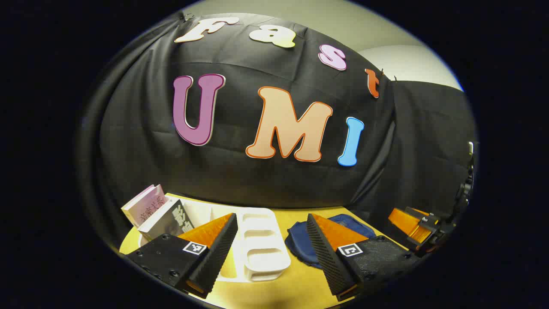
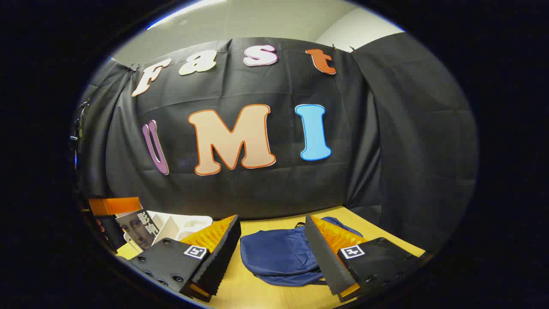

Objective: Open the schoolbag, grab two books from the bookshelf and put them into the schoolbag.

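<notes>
Two books (image 1: pixel 156 210) lean together at one end of a white bookshelf (image 1: pixel 261 244), and the blue schoolbag (image 2: pixel 279 255) lies flat on the yellow table (image 2: pixel 253 292) just beside that rack, its flap apparently closed and a strap loop showing at its far edge. From the right gripper view the bag sits directly ahead, framed between the fingers of the right gripper (image 2: pixel 272 253), which hangs above it with jaws spread wide and nothing between them; I take this as lining up for the opening step, which looks not yet done. In the left gripper view the left gripper (image 1: pixel 272 249) is likewise released and empty, aimed at the empty slots of the rack with the bag to one side, probably waiting its turn to help with the bag or reach for the books. The books stand tilted against the rack's end wall with covers facing outward, which should leave their upper edges free to pinch. The rack's dividers keep them from sliding flat. As for writing, the pink cover and the grey one beside it carry large printed characters, too small and skewed to read with confidence; the grey cover also bears a portrait. Each gripper body wears a small square black-and-white marker tag near its fingers, presumably for tracking.
</notes>
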Demonstrator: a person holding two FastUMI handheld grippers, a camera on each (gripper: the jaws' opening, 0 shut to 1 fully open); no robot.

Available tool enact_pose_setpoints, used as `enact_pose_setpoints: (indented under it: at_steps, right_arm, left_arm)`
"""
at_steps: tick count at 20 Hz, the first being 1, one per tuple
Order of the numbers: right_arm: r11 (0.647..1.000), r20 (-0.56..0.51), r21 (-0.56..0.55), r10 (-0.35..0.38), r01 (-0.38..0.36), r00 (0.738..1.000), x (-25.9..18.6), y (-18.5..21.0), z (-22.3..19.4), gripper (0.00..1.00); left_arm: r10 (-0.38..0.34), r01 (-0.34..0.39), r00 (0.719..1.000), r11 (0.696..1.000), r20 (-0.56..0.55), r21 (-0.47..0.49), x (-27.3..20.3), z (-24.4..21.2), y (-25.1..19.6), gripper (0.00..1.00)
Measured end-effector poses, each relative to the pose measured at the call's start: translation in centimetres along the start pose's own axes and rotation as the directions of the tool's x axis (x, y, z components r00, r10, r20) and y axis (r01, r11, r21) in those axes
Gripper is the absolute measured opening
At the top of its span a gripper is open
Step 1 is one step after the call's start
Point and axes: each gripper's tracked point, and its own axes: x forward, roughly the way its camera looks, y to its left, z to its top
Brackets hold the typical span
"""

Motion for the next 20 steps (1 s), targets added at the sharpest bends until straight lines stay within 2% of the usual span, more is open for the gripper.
enact_pose_setpoints:
  at_steps: [4,5,6,10,20]
  right_arm:
    - [0.999,0.006,-0.051,-0.006,0.007,1.000,-0.7,0.0,0.6,0.95]
    - [0.998,0.001,-0.065,-0.010,0.010,1.000,-0.8,-0.1,0.5,0.96]
    - [0.997,-0.007,-0.075,-0.014,0.013,1.000,-0.9,-0.2,0.3,0.96]
    - [0.996,-0.027,-0.086,-0.012,0.009,1.000,-2.4,-1.8,-0.2,0.96]
    - [0.994,-0.053,-0.104,0.024,-0.030,0.998,-1.4,-4.1,-0.7,0.96]
  left_arm:
    - [-0.010,0.010,1.000,0.999,-0.004,-0.033,-1.4,-0.5,0.2,0.95]
    - [-0.002,0.002,1.000,0.999,0.000,-0.044,-1.5,-0.5,0.4,0.92]
    - [0.007,-0.007,1.000,0.999,0.000,-0.048,-1.5,-0.5,0.5,0.95]
    - [0.061,-0.060,0.998,0.998,0.004,-0.013,-1.6,-0.5,1.2,0.95]
    - [0.130,-0.130,0.991,0.991,-0.011,-0.014,-1.8,-0.9,-0.3,0.95]
